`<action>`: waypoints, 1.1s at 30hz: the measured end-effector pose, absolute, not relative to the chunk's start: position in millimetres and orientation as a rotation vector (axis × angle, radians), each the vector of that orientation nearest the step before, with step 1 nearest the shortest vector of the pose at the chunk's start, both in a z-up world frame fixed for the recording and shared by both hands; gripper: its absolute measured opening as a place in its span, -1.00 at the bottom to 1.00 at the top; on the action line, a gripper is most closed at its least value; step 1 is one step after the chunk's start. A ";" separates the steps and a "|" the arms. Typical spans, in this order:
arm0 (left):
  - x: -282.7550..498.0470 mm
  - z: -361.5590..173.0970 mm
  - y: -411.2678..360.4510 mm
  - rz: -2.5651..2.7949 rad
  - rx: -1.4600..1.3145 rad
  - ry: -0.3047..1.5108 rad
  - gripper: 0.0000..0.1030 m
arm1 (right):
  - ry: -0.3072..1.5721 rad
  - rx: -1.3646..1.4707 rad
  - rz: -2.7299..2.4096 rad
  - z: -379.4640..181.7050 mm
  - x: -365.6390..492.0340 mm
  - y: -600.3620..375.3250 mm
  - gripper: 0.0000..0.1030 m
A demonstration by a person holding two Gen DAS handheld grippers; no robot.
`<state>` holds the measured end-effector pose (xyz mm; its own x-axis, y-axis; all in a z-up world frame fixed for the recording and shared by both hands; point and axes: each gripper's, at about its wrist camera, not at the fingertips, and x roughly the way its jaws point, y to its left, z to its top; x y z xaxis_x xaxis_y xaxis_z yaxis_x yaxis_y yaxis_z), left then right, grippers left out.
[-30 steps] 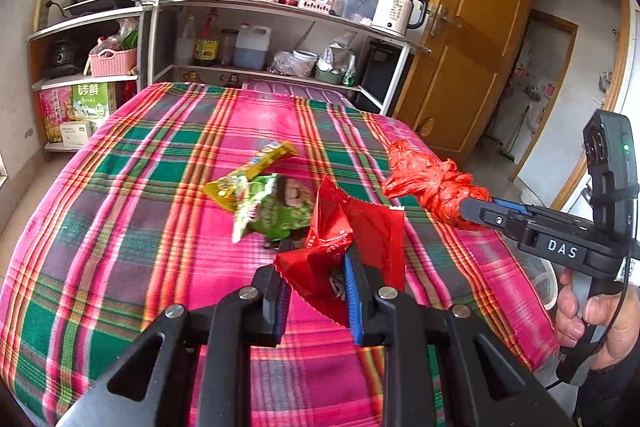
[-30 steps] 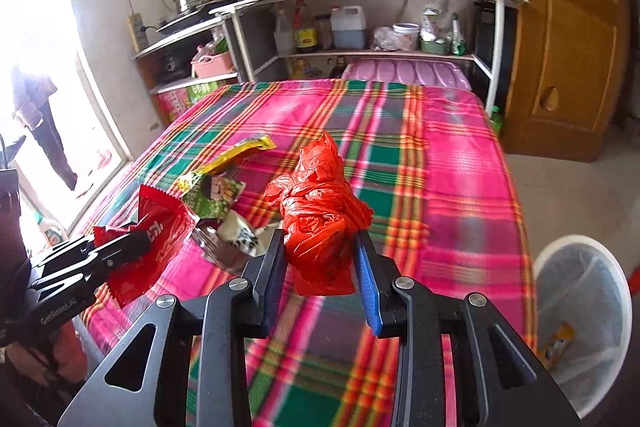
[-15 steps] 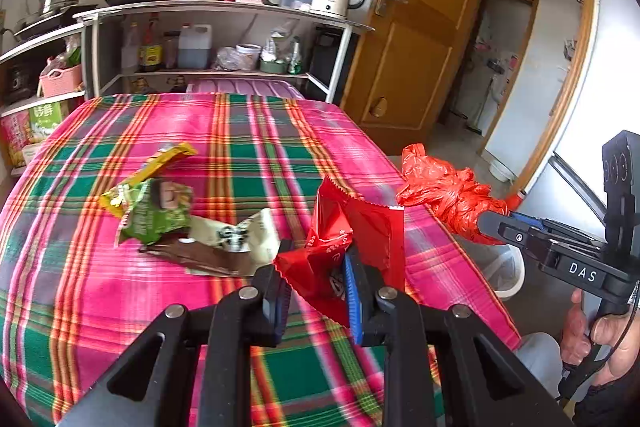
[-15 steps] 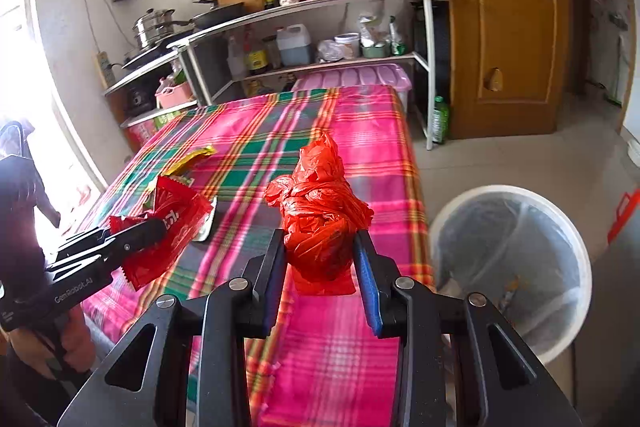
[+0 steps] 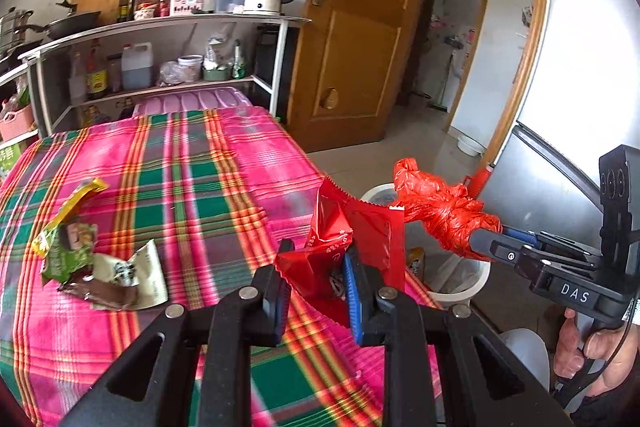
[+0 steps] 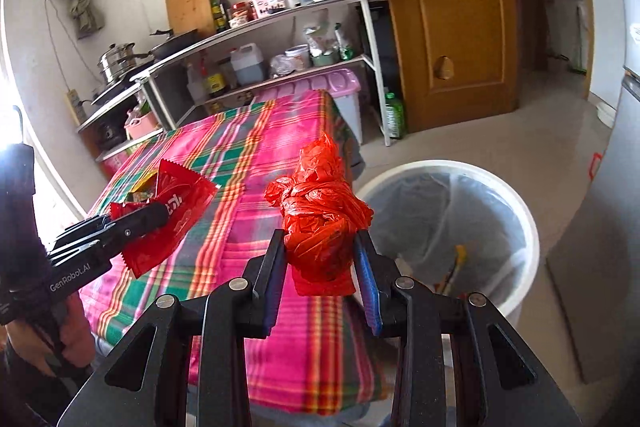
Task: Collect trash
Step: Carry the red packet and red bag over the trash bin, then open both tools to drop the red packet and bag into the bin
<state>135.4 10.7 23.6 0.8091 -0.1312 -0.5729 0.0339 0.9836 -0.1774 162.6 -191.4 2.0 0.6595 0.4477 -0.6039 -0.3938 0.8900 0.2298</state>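
My left gripper [image 5: 316, 263] is shut on a red snack wrapper [image 5: 352, 239] and holds it above the table's right edge; the wrapper also shows in the right wrist view [image 6: 176, 211]. My right gripper [image 6: 320, 259] is shut on a knotted red plastic bag [image 6: 320, 211], held in the air beside the table, left of the white trash bin [image 6: 516, 203]. The bag [image 5: 444, 207] and bin [image 5: 476, 275] also show in the left wrist view. A green and yellow wrapper [image 5: 66, 231] and a white and brown wrapper [image 5: 120, 279] lie on the plaid tablecloth [image 5: 192, 187].
The bin has a clear liner and some trash inside. A shelf unit [image 6: 280, 39] with a kettle, pans and bottles stands behind the table. A wooden door [image 6: 452, 15] is at the right, and a grey fridge [image 6: 604, 227] stands by the bin.
Both grippers have swung right with their loads, off the table's middle toward the bin. The bin now shows larger and closer in the right wrist view.
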 end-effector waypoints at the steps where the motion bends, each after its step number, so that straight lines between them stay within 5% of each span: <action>1: 138.7 24.3 6.5 -0.097 -0.158 0.623 -0.52 | 0.704 0.086 0.469 2.0 162.5 -195.9 -0.33; 33: 228.0 -12.8 -88.6 -0.261 -0.109 0.738 -0.52 | 0.826 0.191 0.287 -48.7 202.4 -273.0 -0.32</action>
<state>228.0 -88.6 -12.8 0.7089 -0.2732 -0.6502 0.1968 0.9619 -0.1896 202.4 -273.0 -48.7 0.6429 0.3239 -0.6941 -0.1762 0.9444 0.2775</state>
